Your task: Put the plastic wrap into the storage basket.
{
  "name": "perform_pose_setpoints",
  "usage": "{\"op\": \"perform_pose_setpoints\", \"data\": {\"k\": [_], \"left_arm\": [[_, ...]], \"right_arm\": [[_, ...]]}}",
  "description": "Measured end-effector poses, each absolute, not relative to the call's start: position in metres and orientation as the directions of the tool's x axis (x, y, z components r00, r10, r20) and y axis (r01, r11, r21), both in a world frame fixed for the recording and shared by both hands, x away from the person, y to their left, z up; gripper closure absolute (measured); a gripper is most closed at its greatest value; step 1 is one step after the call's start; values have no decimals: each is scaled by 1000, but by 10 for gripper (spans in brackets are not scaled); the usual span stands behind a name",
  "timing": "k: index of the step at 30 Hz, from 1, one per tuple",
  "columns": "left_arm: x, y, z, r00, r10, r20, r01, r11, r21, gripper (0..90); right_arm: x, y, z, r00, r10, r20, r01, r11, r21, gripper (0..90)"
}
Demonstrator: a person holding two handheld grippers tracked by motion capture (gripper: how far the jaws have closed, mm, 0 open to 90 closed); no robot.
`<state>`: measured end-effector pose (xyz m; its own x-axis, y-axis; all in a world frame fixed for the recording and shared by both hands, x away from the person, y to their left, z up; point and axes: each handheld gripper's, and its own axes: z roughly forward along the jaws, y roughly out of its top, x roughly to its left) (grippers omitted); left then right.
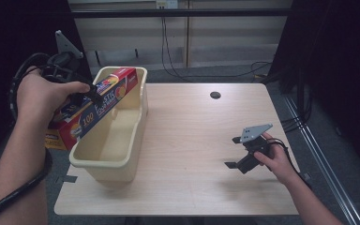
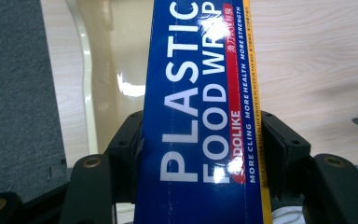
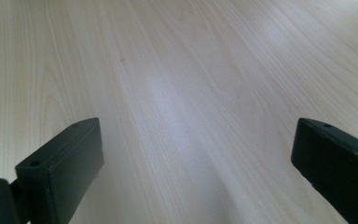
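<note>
Left gripper (image 1: 90,92) clamped across plastic wrap box (image 1: 93,107), long axis slanting over cream bin (image 1: 122,157), far end higher. Right gripper (image 1: 234,152) jaws spread above table (image 1: 192,140).

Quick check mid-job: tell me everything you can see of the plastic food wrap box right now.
The plastic food wrap box is a long, glossy cardboard carton, blue with white lettering, red and orange panels and a yellow edge stripe. The left gripper is shut on its sides, holding it tilted over the cream plastic bin, far end at the bin's back rim. Contact with the rim is unclear.
</note>
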<state>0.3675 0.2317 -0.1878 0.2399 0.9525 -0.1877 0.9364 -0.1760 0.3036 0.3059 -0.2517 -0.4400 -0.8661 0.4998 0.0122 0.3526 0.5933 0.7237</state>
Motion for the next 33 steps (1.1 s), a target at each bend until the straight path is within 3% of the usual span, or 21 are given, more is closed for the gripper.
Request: {"op": "perform_pose_setpoints", "data": {"k": [33], "left_arm": [[375,233,-244,174,966,-192,969,-133,210,409]], "right_arm": [[306,-251,-441,-869,494,0,342,601,722,20]]}}
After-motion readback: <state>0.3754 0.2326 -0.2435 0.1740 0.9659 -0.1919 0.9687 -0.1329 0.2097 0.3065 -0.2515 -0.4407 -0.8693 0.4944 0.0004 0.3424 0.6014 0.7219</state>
